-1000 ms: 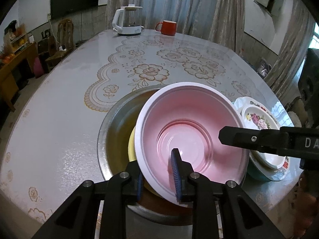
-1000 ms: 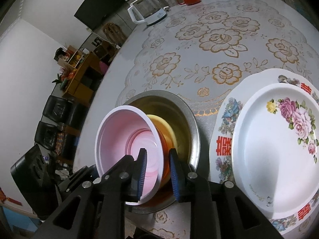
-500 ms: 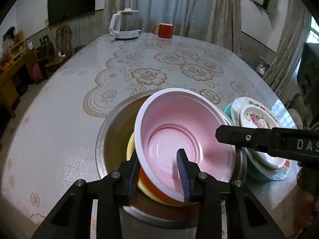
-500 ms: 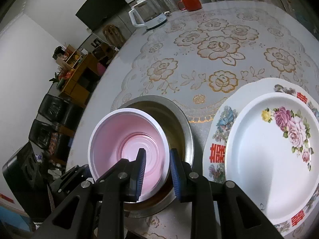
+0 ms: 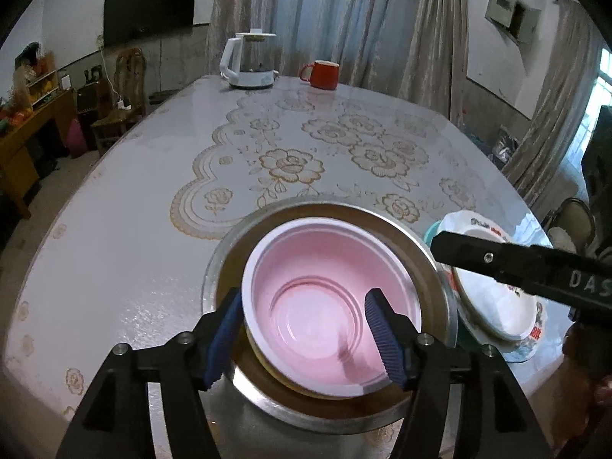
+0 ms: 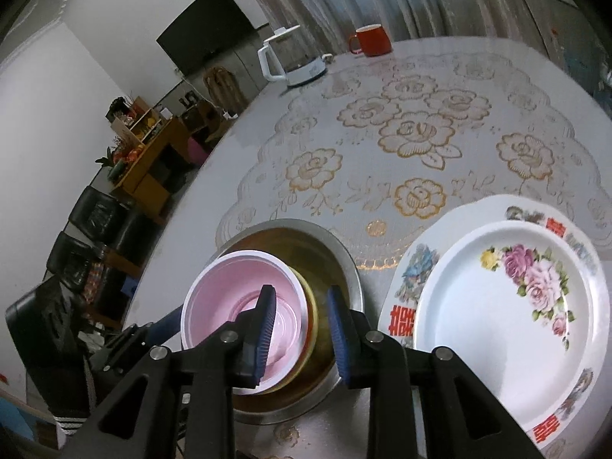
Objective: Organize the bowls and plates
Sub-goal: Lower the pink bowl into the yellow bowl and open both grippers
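A pink bowl (image 5: 325, 306) (image 6: 229, 306) sits nested in a yellow bowl (image 6: 311, 306) inside a steel basin (image 5: 229, 248) (image 6: 344, 252). My left gripper (image 5: 304, 338) straddles the pink bowl's near rim. Its jaws are opening and the pads stand clear of the rim. My right gripper (image 6: 302, 332) hovers over the basin's right side with its jaws opening slightly from a narrow gap and nothing gripped. One of its fingers (image 5: 497, 264) crosses the left wrist view above the plates. A flowered plate (image 6: 497, 306) (image 5: 493, 306) lies on a larger plate (image 6: 413, 267) with red characters.
A white kettle (image 5: 250, 61) (image 6: 294, 57) and a red mug (image 5: 321, 74) (image 6: 369, 40) stand at the table's far end. Something teal (image 5: 432, 229) shows under the plates. The table's near edge runs just below the basin. Chairs and a wooden cupboard stand off to the left.
My left gripper's jaws have spread and let go of the pink bowl's rim. The bowl, tilted before, now lies level in the basin. The right gripper's gap has widened a little.
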Demonstrator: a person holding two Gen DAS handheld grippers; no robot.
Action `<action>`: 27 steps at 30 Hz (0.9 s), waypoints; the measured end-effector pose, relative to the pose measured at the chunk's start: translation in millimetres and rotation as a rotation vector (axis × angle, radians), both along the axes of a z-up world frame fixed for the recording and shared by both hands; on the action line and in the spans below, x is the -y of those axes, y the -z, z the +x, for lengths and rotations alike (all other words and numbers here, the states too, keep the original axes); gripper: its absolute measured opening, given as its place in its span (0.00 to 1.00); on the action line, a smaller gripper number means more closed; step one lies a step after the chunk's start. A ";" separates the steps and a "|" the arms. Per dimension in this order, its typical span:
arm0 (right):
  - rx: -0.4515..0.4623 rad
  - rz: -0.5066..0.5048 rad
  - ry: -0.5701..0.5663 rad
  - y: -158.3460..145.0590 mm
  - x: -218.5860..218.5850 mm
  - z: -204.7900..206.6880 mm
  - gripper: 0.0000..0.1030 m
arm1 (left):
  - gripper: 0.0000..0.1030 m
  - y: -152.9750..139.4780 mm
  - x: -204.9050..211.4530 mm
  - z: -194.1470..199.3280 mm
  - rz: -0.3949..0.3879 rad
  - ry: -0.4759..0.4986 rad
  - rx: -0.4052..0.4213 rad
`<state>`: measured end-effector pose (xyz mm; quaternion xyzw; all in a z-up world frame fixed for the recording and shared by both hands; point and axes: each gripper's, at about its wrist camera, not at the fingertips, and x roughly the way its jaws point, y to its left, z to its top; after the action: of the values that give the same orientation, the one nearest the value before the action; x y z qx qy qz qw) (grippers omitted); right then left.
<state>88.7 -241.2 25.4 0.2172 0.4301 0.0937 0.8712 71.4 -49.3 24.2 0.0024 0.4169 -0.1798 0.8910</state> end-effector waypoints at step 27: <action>0.039 -0.109 0.035 -5.8 15.2 -0.2 0.26 | 0.71 27.3 -83.7 1.9 -0.156 -0.216 -0.058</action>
<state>88.5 -256.4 31.2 0.1752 0.4136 0.0594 0.8915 73.3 34.4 -3.1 -0.1171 0.4249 -0.1147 0.8903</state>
